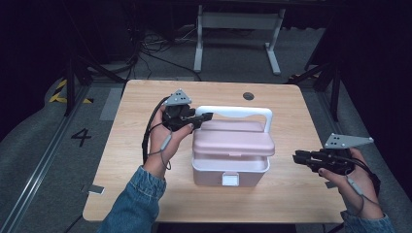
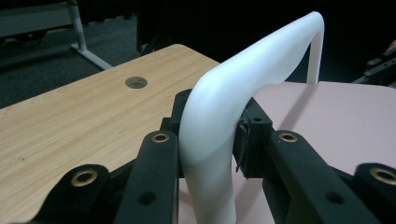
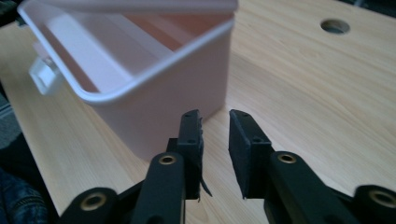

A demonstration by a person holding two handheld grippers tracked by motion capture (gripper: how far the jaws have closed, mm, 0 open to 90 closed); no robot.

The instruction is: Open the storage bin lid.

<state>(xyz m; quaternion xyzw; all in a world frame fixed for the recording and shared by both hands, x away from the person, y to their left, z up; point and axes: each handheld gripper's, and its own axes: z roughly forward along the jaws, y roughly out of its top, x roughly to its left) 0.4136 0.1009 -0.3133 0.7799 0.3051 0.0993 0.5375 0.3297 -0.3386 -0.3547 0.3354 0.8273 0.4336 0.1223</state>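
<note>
One wooden desk carries everything, and it lies beneath both hand-held grippers. On it stands one pink box, to the right of the left hand-held gripper and to the left of the right hand-held gripper. Its one pink lid is lifted at the front, so that a gap shows above the box rim, and the right gripper view looks into the open inside. One white handle arches over the lid, and one white latch sits on the front wall of the box.

Two forearms come in from below. The left one, in a denim sleeve, reaches up and inward, its hand wrapped around the gripper body with the jaws pointing right. The left hand-held gripper is pinching the left end of the white handle, pads pressed on either side of it in the left gripper view. The right hand holds its gripper level, pointing left towards the box from well apart. The right hand-held gripper has its jaws parted by a narrow gap with nothing between them.

One round hole is in the desk beyond the box.
</note>
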